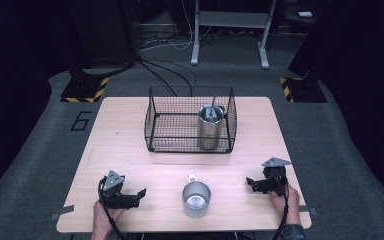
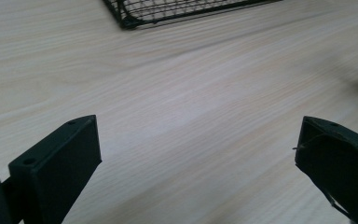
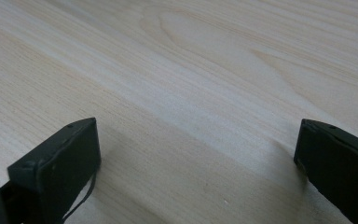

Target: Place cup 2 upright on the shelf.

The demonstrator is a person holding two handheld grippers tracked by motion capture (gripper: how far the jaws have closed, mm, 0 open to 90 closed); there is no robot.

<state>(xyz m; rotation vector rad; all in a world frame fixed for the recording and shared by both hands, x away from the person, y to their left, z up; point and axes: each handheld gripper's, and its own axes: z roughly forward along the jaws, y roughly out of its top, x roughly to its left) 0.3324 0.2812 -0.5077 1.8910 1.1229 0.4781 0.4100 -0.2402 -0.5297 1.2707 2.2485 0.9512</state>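
Nearest: left gripper (image 1: 141, 192) and right gripper (image 1: 249, 182), resting low on the worktop (image 1: 130, 150), jaws spread wide, nothing held. Between them, well apart from both: upright metal cup (image 1: 196, 199), near the front edge. Farther back: wire basket (image 1: 155, 120), with a taller steel canister (image 1: 210, 127) inside.

Bare table (image 1: 130, 160) flanks the cup (image 1: 196, 199); the wire basket (image 1: 190, 120) blocks beyond.

The pale wooden surface (image 1: 120, 150) carries a black wire basket (image 1: 155, 120) toward its far edge; a steel cup (image 1: 196, 199) stands upright near the front edge, well apart from the basket; both tongs rest low beside it.
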